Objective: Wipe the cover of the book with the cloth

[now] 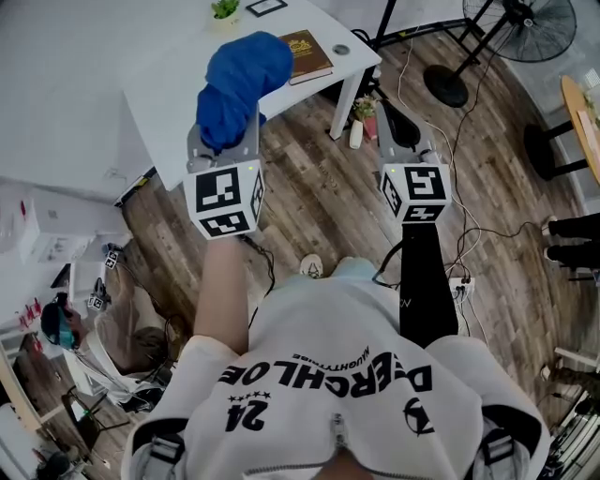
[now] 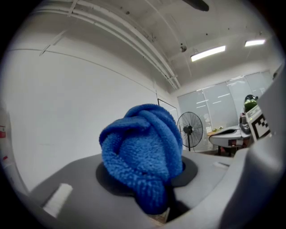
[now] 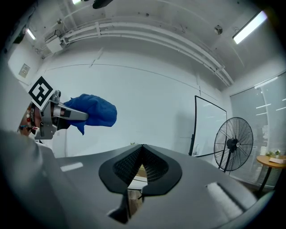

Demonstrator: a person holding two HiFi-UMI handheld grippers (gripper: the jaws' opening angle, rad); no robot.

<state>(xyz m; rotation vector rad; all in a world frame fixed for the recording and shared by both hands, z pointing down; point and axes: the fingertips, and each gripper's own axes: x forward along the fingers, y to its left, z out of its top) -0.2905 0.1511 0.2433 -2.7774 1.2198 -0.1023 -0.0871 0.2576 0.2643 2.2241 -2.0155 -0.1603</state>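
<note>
My left gripper [image 1: 225, 127] is clenched on the blue cloth [image 1: 239, 82], which bunches up in a loose ball above the jaws. My right gripper [image 1: 386, 114] is level with it and well apart. Its jaws are pressed together at the tips with nothing between them.

Below both is a wood floor [image 1: 319, 192], with cables [image 1: 469, 225] trailing across it on my right. Beyond the floor stands a white table [image 1: 159, 89]. The book [image 1: 306, 54] lies flat near its far right corner, brown cover up. In the head view the cloth overlaps the book's left edge but is held in the air, not on it. A small plant [image 1: 225, 9] and a dark frame [image 1: 266, 7] sit farther back on the table. A fan [image 1: 525, 28] stands on the floor to the right, with a round wooden table [image 1: 581, 117] at the edge.

Only the head view shows the book and the tabletop. The gripper views look up and outward instead, at a white wall [image 3: 147, 94], strip lights [image 3: 250, 27] on the ceiling and a tall black-framed board [image 3: 208, 127] by the fan. The right gripper view also catches my left gripper from the side, the cloth sticking out past its jaws.
</note>
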